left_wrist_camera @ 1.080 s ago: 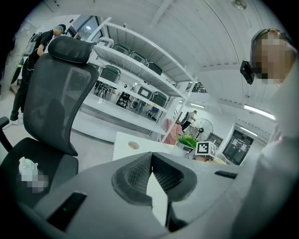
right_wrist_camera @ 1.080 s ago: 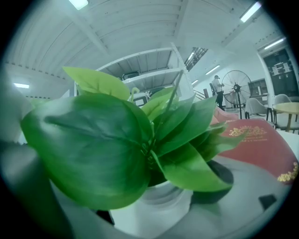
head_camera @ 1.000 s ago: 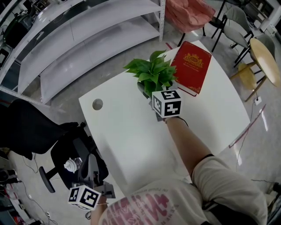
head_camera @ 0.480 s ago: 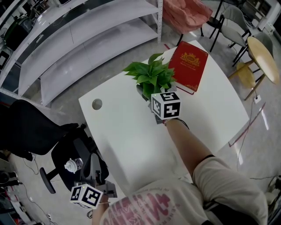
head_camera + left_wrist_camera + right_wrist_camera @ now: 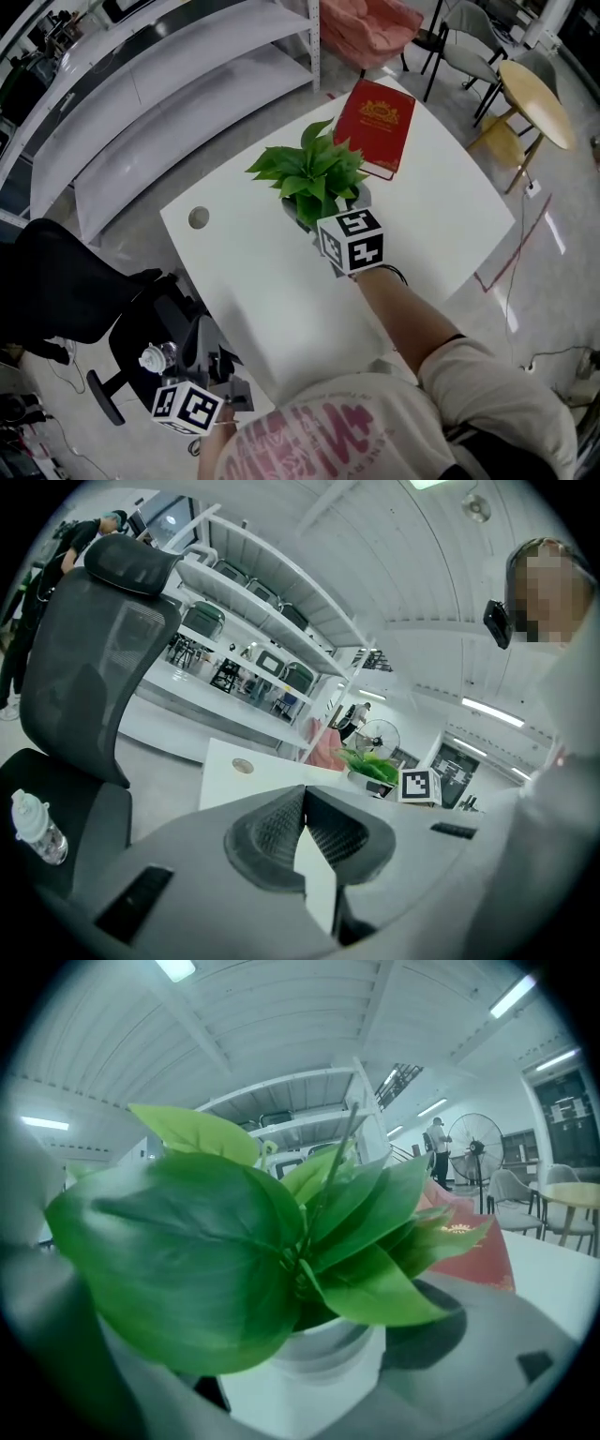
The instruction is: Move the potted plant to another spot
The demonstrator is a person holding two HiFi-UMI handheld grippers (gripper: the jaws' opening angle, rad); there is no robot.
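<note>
Grip check: my right gripper (image 5: 328, 230) is clamping the white pot of the potted plant (image 5: 305, 173) at mid-table (image 5: 281, 291), with the red book (image 5: 375, 127) at one o'clock. My left gripper (image 5: 302, 832) is hanging at seven o'clock, closed and empty. I am advising a level, upright lift.

An open-plan office or lab space is indicated — a white worktop (image 5: 262, 281) carries a cable grommet (image 5: 198, 217) near its left corner. Long white shelving racks (image 5: 169, 103) are seen beyond the far-left edge, a black mesh office chair (image 5: 66, 281) by the near-left edge, and a round wooden table (image 5: 534, 89) past the far-right corner — ceiling strip lights (image 5: 514, 996) and a pedestal fan (image 5: 475, 1150) are also seen.
</note>
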